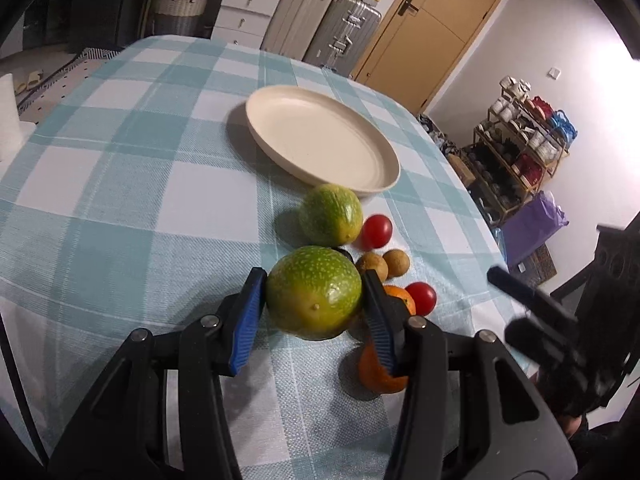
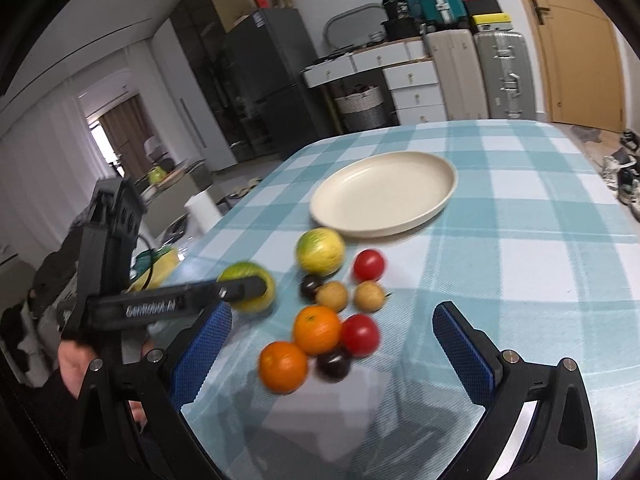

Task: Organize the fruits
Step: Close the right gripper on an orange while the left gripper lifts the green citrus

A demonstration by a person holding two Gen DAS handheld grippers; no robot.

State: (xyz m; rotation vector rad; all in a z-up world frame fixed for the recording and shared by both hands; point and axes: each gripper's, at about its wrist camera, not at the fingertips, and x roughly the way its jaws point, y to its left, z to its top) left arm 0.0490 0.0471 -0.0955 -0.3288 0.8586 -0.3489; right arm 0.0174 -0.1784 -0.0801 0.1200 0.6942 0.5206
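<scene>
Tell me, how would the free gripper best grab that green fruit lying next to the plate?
Take the green fruit across its round middle, coming down from above and from the near side. It lies low and rounded on the tablecloth; the plate blocks the far side, and a red tomato and dark fruit crowd it. The right gripper is open wide enough, probably.

Left tool [image 1: 314,300] low in the centre of the left wrist frame, blue pads clamped against both sides of a speckled green fruit [image 1: 314,294], angled downward. Same tool seen at middle left of the right wrist frame, gripped by a hand [image 2: 76,364] at the lower left edge, blurred. Right tool [image 2: 332,344] along the bottom of its own frame, blue pads spread wide apart, apparently nothing between them touching.
</scene>
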